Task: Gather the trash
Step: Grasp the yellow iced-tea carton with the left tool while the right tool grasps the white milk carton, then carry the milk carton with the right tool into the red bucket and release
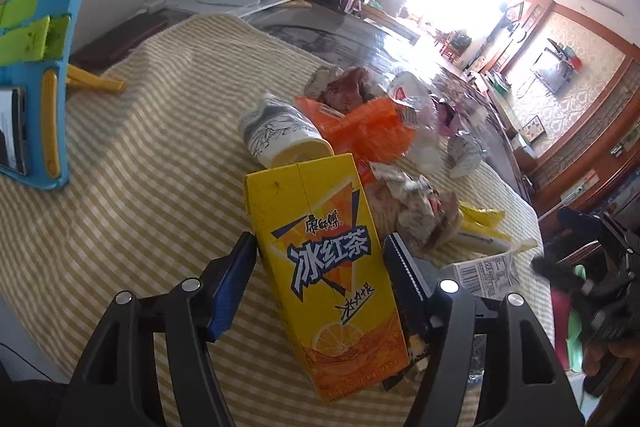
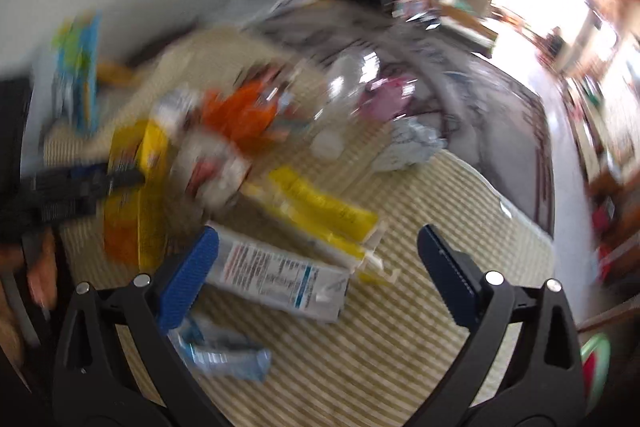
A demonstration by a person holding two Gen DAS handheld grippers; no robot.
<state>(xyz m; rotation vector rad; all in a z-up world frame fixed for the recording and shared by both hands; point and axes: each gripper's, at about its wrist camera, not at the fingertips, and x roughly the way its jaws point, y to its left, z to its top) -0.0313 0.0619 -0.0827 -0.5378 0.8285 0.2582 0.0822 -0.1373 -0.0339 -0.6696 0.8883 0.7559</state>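
- Lying between the fingers of the left gripper (image 1: 320, 259) is a yellow-orange drink carton (image 1: 324, 267); its front reads 康师傅 above large 冰红茶 lettering, with an orange slice printed below. The right finger touches the carton's side; the left finger stands just clear, so the jaws bracket it without a confirmed squeeze.
- The carton rests on a yellow-and-white checked cloth (image 1: 140, 167), its top end against the trash pile.
- The pile holds a crumpled paper cup (image 1: 276, 131), an orange plastic bag (image 1: 360, 127), crumpled wrappers (image 1: 412, 203), a yellow packet (image 1: 480, 215) and a white carton with barcode (image 1: 484, 273); the small print is not legible.
- The right gripper (image 2: 320, 271) is spread wide, holding nothing, above a white tube-like pack (image 2: 280, 279) with unreadable print; this view is motion-blurred.
- A clear wrapper (image 2: 224, 355) lies by its left finger.
- Bare cloth lies to the carton's left, up to a blue-and-yellow stand (image 1: 44, 67).
- The cloth's right edge falls near the pile; dark glossy table (image 1: 360, 31) continues beyond.
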